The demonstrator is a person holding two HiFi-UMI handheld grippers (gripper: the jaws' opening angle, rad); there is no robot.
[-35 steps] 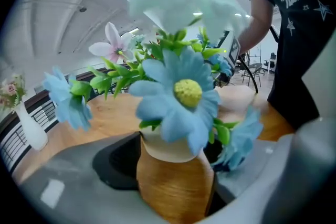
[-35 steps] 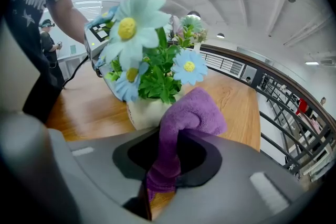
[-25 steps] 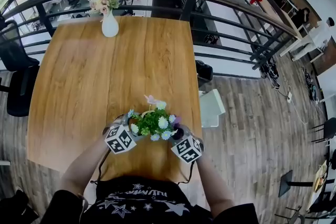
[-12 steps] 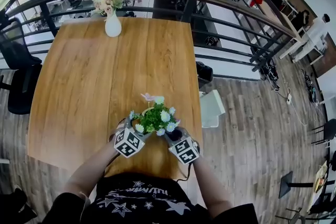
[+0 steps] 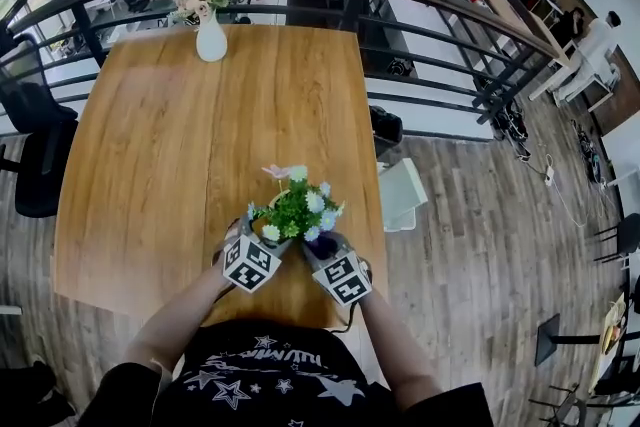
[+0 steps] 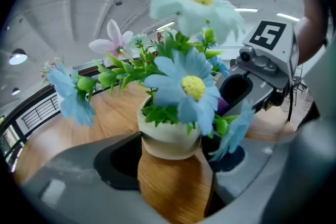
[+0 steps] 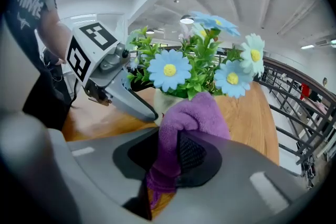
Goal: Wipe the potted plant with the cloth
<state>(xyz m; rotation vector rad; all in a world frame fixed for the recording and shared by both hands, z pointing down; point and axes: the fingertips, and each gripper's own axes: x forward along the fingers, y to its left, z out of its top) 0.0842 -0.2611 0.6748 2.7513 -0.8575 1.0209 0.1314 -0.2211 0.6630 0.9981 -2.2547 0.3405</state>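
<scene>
A potted plant [image 5: 296,207] with green leaves and blue, white and pink flowers stands near the front of the wooden table [image 5: 180,145]. In the left gripper view its cream pot [image 6: 168,136] sits between the jaws of my left gripper [image 6: 170,159], which is shut on it. My right gripper [image 7: 176,157] is shut on a purple cloth [image 7: 195,117], and the cloth's bunched end lies against the pot just under the flowers. In the head view the left gripper [image 5: 262,237] and right gripper [image 5: 318,245] flank the plant, close together.
A white vase of pale flowers [image 5: 210,37] stands at the table's far edge. A dark railing [image 5: 420,0] curves behind the table. A black chair [image 5: 30,150] is at the left and a white stool [image 5: 403,195] is off the table's right edge.
The two grippers have drawn closer together around the plant. The right gripper with the cloth has shifted left toward the pot, and the left gripper has rolled.
</scene>
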